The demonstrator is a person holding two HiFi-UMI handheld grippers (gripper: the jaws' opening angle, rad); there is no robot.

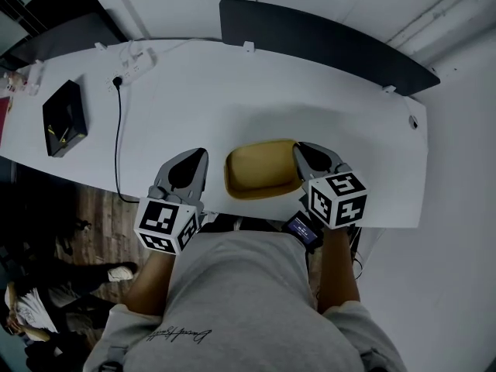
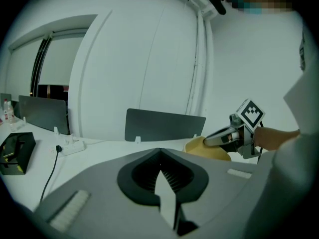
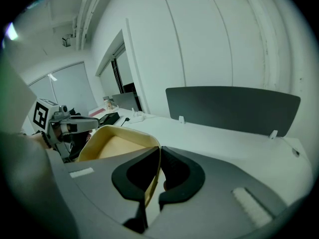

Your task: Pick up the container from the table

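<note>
**Fig. 1. Grasp on the container, as I see it from the remote station.** A tan, shallow, rounded-rectangular plastic container (image 1: 260,169) sits at the near edge of the white curved table (image 1: 325,99), open side up. In the head view its long axis runs left to right, from one gripper toward the other. Its short axis points away toward the dark grey divider panel (image 1: 325,45).

My right gripper (image 1: 298,152) is clenched on the container's right short wall. The right gripper view shows that thin wall pinched between the two black pads, one inside and one outside. My left gripper (image 1: 203,156) has its jaws together on nothing and lies just beside the container's left end, apart from it. I cannot tell whether the container's base is clear of the table.
</note>
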